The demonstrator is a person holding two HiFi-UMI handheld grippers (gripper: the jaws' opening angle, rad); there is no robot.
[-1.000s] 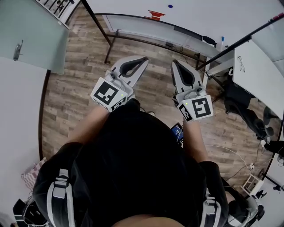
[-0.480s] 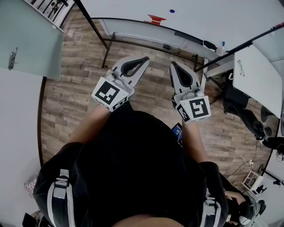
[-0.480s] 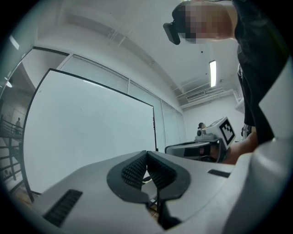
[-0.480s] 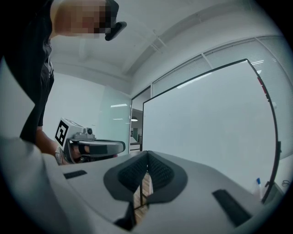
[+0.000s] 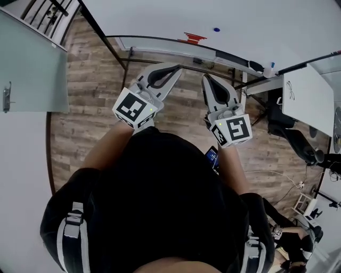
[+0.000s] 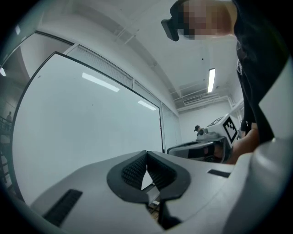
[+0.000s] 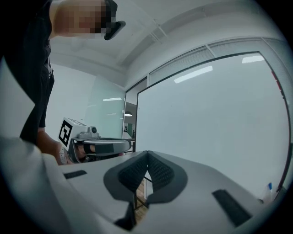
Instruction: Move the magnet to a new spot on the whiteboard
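I hold my left gripper [image 5: 177, 67] and right gripper [image 5: 205, 78] level, both closed on nothing, facing the whiteboard [image 5: 266, 24] and its magnet [image 5: 216, 30].

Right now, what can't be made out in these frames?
- Head view: blue dot on the whiteboard, too small to confirm as the magnet; red patch beside it, too small to identify.
- Head view: whiteboard's upper part, cut off by the top edge.
- Both gripper views: no dot shows; the shut left gripper and right gripper bodies hide the board's lower part.
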